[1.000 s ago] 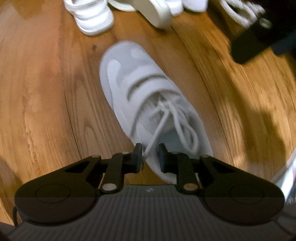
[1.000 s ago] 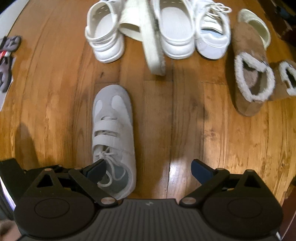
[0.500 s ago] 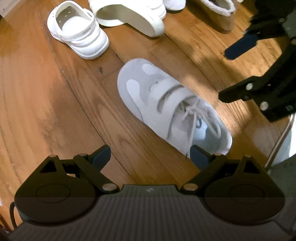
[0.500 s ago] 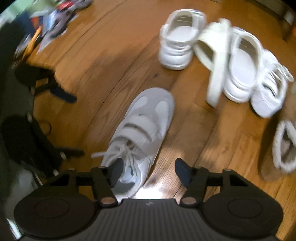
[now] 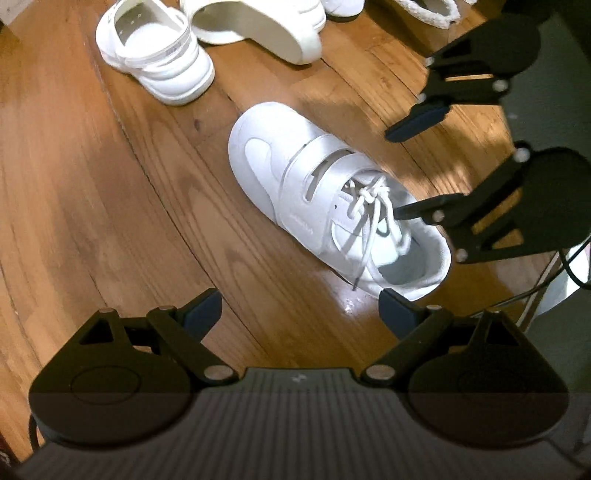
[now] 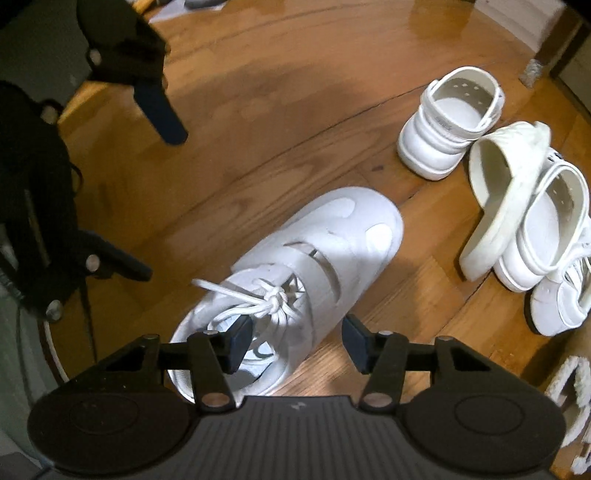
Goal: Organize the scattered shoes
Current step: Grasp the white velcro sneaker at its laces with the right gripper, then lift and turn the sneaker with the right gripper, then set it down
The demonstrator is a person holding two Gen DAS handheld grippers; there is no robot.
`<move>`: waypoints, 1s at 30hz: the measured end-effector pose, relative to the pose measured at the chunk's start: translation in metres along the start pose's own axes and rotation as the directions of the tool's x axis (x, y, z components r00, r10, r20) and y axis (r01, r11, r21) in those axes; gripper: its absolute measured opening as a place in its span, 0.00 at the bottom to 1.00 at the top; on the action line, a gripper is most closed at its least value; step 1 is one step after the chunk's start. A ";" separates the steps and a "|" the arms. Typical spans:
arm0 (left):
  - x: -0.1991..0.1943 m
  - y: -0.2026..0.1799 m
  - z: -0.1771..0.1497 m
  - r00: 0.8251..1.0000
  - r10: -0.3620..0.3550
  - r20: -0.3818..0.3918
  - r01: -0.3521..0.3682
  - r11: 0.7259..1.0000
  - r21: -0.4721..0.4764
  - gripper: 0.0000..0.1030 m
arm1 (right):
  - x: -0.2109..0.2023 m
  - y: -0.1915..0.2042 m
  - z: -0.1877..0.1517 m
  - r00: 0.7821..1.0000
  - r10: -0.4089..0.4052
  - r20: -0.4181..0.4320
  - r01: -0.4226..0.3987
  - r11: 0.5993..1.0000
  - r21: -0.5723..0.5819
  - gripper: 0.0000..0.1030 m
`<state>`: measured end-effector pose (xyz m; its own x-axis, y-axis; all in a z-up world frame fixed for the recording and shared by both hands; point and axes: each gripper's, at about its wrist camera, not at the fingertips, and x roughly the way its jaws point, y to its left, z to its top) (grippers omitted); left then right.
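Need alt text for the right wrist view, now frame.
The right gripper straddles the side wall at the heel of a white strapped sneaker on a wooden floor, one finger inside the opening. White clogs and a slide lie right; the open left gripper sits upper left.

Sneaker (image 5: 332, 195) alone mid-floor (image 5: 92, 203), clog (image 5: 155, 51) beyond its toe, slide (image 5: 258, 26) seemingly leaning beside clog

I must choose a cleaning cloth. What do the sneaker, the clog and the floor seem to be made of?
Sneaker: looks like smooth white leather or synthetic, matte with a soft sheen; two straps, cotton-like laces.
Clog: looks like moulded rubber or foam, glossy, one piece with punched holes.
Floor: wooden boards, varnished; grain and bright reflections show.
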<state>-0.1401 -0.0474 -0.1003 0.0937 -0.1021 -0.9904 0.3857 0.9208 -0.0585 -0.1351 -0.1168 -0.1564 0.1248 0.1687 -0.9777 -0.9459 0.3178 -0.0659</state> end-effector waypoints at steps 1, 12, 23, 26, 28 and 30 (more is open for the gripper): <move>0.001 -0.002 0.000 1.000 0.006 0.000 -0.006 1.000 0.012 0.90 | 0.002 0.002 0.002 1.000 -0.007 -0.006 0.007 1.000 -0.016 0.53; 0.012 0.014 -0.026 0.997 -0.031 0.076 0.033 0.999 -0.019 0.88 | 0.023 0.000 0.009 0.999 -0.026 -0.042 0.023 0.997 -0.078 0.58; 0.020 0.006 -0.017 0.985 -0.001 0.170 -0.009 0.998 0.060 0.88 | 0.046 -0.018 0.021 0.994 0.002 -0.113 0.007 0.997 0.082 0.42; 0.023 -0.001 -0.017 0.985 0.011 0.171 -0.020 0.998 0.055 0.88 | 0.041 -0.026 0.018 0.992 0.032 -0.120 -0.010 0.984 0.179 0.36; 0.026 -0.004 -0.017 0.987 0.006 0.158 -0.015 0.998 0.060 0.88 | 0.038 -0.027 0.017 0.992 0.033 -0.123 -0.005 0.976 0.220 0.33; 0.027 -0.006 -0.018 0.989 0.004 0.150 -0.013 0.998 0.061 0.88 | 0.034 -0.029 0.014 0.992 0.036 -0.121 -0.002 0.962 0.271 0.29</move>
<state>-0.1561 -0.0485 -0.1287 0.2318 -0.1536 -0.9606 0.4398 0.8973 -0.0374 -0.0994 -0.1071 -0.1853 0.0532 0.0659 -0.9964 -0.8293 0.5587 -0.0073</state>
